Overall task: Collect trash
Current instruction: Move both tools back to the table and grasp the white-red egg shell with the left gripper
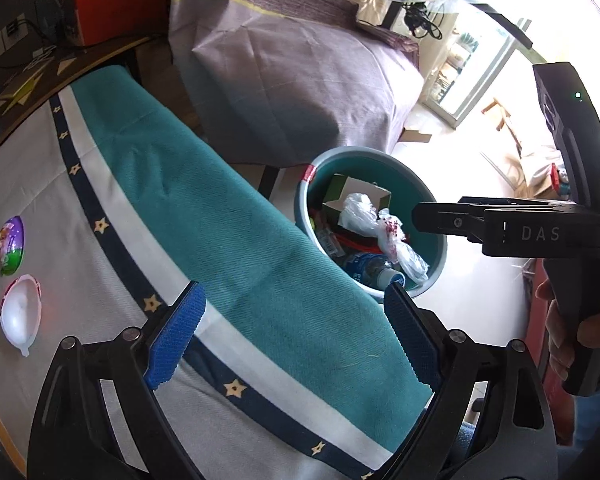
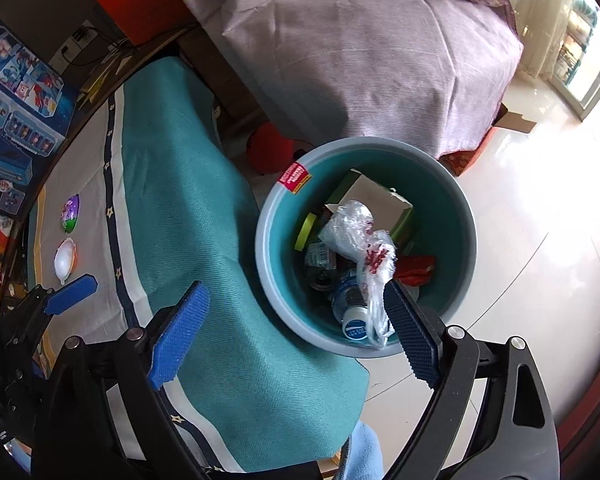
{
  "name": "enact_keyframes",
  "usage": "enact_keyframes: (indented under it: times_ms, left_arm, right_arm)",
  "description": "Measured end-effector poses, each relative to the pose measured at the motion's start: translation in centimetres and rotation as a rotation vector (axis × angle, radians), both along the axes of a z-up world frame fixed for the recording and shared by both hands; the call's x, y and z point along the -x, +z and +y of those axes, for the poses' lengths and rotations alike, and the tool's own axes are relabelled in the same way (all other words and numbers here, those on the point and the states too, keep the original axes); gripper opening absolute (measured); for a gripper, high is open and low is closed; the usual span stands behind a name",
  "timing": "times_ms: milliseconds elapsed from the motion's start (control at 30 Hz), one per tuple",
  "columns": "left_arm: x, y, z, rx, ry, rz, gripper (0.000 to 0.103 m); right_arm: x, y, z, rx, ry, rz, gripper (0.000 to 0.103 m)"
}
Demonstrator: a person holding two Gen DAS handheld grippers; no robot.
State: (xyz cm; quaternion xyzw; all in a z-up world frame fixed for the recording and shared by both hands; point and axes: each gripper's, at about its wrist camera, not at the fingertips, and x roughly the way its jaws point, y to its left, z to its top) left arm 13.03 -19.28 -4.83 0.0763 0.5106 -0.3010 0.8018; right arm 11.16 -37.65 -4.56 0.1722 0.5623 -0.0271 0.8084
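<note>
While the right claw (image 2: 296,332) hangs spread and empty above the teal bin (image 2: 466,240) on the floor, the left claw (image 1: 296,336) hovers spread over the tabletop's (image 1: 100,360) teal-edged cloth (image 1: 240,240). In the bin lie a crumpled plastic bag (image 2: 356,236), a cardboard box (image 2: 380,194), a plastic bottle (image 2: 350,308) and a red wrapper (image 2: 418,266). Two egg-shaped capsule halves, one purple (image 1: 11,245), one white (image 1: 20,314), rest on the cloth, well apart from the bin.

Both wrist views look down, sharing the bin (image 1: 374,216).
</note>
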Motion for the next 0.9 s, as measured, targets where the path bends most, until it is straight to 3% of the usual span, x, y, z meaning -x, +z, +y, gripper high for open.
enact_keyframes:
  times_ms: [267,633,900]
  left_arm:
    - [-0.6,0.0,6.6,-0.001,0.115,-0.009,0.091]
    - [-3.1,-1.6,19.0,-0.068,0.309,-0.042,0.091]
    - [-5.3,-2.1,24.4,-0.005,0.406,-0.031,0.091]
  right_arm:
    - [-2.6,0.1,6.7,0.008,0.111,0.020,0.085]
    - [-6.6,-0.7,15.6,-0.002,0.260,0.059,0.085]
    - [-9.4,-1.5,19.3,-0.017,0.310,0.080,0.085]
